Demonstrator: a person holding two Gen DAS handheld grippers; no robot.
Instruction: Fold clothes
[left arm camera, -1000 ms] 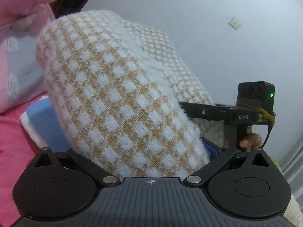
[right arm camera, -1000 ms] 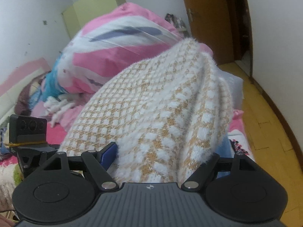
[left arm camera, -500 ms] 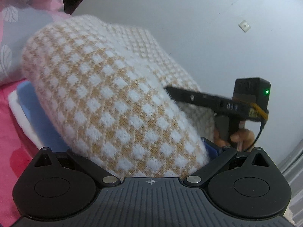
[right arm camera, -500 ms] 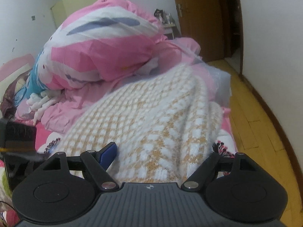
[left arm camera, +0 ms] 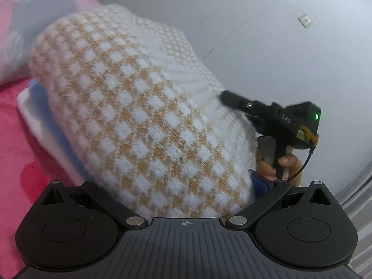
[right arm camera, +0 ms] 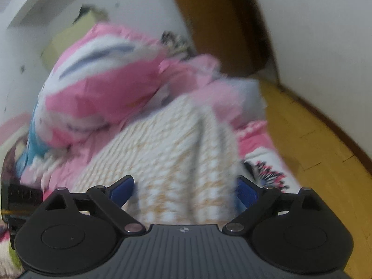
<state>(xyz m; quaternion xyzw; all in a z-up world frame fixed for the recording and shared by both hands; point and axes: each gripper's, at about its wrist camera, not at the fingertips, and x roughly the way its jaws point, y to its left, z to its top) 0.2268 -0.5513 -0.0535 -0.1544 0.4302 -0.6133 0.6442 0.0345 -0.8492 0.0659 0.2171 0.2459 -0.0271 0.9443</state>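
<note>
A fluffy white-and-tan checked sweater [left arm camera: 144, 121] lies bunched over a stack of folded blue and white clothes [left arm camera: 39, 102]. My left gripper [left arm camera: 174, 186] is shut on its near end; one blue pad [left arm camera: 260, 183] shows, while the other finger is buried in the knit. In the right wrist view, which is blurred, the sweater [right arm camera: 176, 153] lies between the jaws of my right gripper [right arm camera: 183, 188]. They are opening, and both blue pads [right arm camera: 121, 188] stand wide beside the cloth. A hand [left arm camera: 281, 165] holds the right gripper [left arm camera: 267, 114] at the sweater's far end.
The pink bed sheet [left arm camera: 14, 162] spreads under the stack. A big pink and white duvet [right arm camera: 104, 81] is heaped behind the sweater. A white wall [left arm camera: 255, 23] stands close on one side. A wooden door [right arm camera: 220, 23] and wooden floor [right arm camera: 313, 139] lie beyond the bed edge.
Both grippers have sunk with the sweater, which now rests lower on the folded stack. The right jaws have spread, so both blue pads now show beside the cloth.
</note>
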